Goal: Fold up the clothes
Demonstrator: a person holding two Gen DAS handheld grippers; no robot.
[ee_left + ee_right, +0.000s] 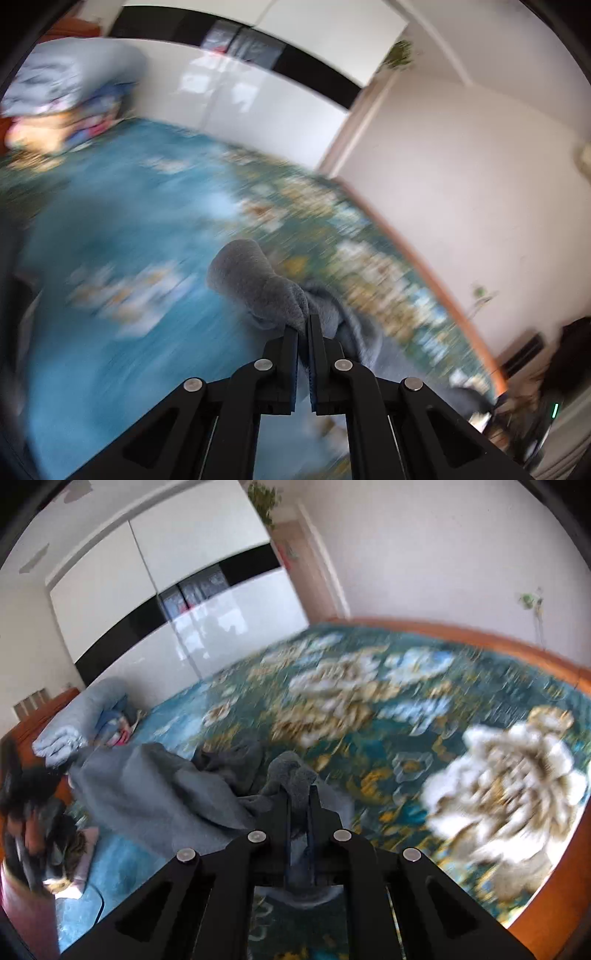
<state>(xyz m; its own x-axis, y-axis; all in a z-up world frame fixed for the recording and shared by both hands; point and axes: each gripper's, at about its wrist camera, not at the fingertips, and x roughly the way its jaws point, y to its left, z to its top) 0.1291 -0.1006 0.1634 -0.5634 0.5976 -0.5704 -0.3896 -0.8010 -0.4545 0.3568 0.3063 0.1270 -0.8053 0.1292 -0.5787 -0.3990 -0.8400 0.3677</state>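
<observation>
A grey fleece garment [255,284] is held up over the bed. My left gripper [303,325] is shut on a bunched edge of it, with a fold sticking out past the fingertips. My right gripper [298,794] is shut on another bunched edge of the same grey garment [159,794], whose body trails down to the left onto the bed. Both views are blurred by motion.
The bed has a teal floral cover [369,701] and an orange wooden frame [554,897]. Folded blue-grey bedding [70,74] is piled at the head. A white and black wardrobe [177,602] stands behind. Dark clothes [40,830] lie at the left.
</observation>
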